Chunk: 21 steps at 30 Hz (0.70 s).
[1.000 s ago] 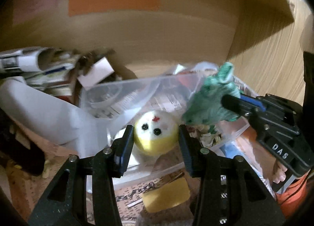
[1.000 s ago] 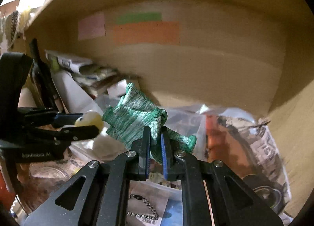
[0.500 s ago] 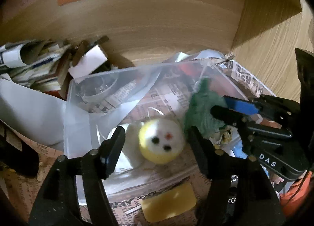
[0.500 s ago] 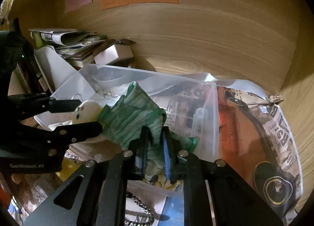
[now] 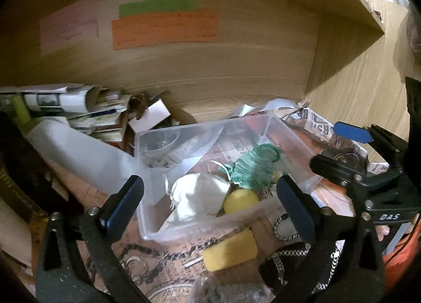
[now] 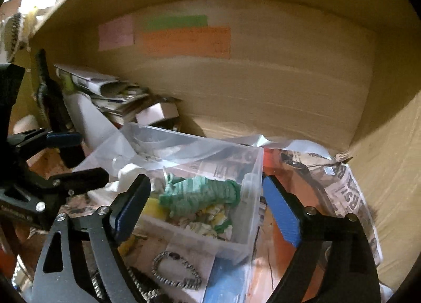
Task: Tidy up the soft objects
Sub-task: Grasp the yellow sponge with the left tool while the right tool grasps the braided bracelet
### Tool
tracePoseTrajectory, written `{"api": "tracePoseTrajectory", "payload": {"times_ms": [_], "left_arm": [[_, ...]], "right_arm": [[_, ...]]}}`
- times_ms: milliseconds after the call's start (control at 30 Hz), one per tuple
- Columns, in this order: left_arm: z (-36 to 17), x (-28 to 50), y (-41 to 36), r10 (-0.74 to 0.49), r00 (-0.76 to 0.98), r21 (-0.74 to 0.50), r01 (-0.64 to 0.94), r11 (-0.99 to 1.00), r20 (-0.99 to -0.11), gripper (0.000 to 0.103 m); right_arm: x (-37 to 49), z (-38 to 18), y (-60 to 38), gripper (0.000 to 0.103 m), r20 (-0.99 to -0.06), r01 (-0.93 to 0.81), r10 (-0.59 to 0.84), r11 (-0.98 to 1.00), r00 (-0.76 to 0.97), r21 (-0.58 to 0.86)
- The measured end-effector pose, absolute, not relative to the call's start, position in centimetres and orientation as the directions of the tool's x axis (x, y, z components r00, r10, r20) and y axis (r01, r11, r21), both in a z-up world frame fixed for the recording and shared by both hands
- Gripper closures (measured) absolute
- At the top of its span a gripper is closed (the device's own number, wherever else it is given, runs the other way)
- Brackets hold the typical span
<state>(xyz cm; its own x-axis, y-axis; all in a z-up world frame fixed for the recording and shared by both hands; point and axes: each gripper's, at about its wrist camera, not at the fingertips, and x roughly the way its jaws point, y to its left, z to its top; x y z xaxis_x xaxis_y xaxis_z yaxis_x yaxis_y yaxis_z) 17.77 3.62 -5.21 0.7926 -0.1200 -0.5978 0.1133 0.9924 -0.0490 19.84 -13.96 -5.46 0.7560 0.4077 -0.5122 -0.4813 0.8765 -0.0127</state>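
Wooden shelf recess, frame centre: clear plastic bin point(image 5: 286, 129) holds green knitted glove point(image 5: 252, 168); left gripper point(image 5: 208, 195) and right gripper point(image 6: 208, 203) jaws opening, empty; release step; next, yellow foam sponge point(image 5: 230, 250)

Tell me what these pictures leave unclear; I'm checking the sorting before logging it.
- Yellow round plush toy: left wrist view, its face hidden, lying against the white cloth.
- Writing on the orange paper note: both views, too blurred to read.
- Yellow foam sponge: hidden in the right wrist view.
- Green knitted glove: underside buried in the clear plastic bin.
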Motion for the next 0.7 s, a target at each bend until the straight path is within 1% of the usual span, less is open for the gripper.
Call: {"api": "tracePoseTrajectory", "payload": {"times_ms": [100, 167, 367, 533, 633, 700], "left_arm": [[-5.8, 16.7, 4.0, -0.122, 0.785, -0.059, 0.108, 0.992, -0.608, 0.0], [-6.5, 16.2, 4.0, -0.119, 0.772, -0.06, 0.105, 0.993, -0.625, 0.0], [-9.7, 15.9, 3.7, -0.109, 0.713, -0.049, 0.104, 0.993, -0.692, 0.0], [-12.5, 16.4, 3.1, -0.113, 0.645, -0.051, 0.115, 0.992, -0.756, 0.0], [-13.5, 16.8, 2.8, -0.132, 0.614, -0.073, 0.12, 0.99, -0.779, 0.0], [-14.0, 17.1, 2.7, -0.145, 0.599, -0.088, 0.124, 0.988, -0.788, 0.0]], "right_arm": [[18.8, -5.6, -14.2, 0.009, -0.515, -0.497, 0.425, 0.868, 0.744, -0.002], [18.2, -6.1, -14.2, 0.009, -0.526, -0.502, 0.427, 0.865, 0.735, 0.0], [17.4, -9.1, -14.3, 0.009, -0.599, -0.5, 0.406, 0.866, 0.69, 0.011], [18.5, -11.9, -14.6, 0.009, -0.676, -0.486, 0.416, 0.869, 0.609, 0.097], [19.0, -13.3, -14.5, 0.009, -0.713, -0.486, 0.411, 0.867, 0.568, 0.113], [19.0, -14.0, -14.2, 0.013, -0.731, -0.487, 0.403, 0.866, 0.551, 0.11]]}}
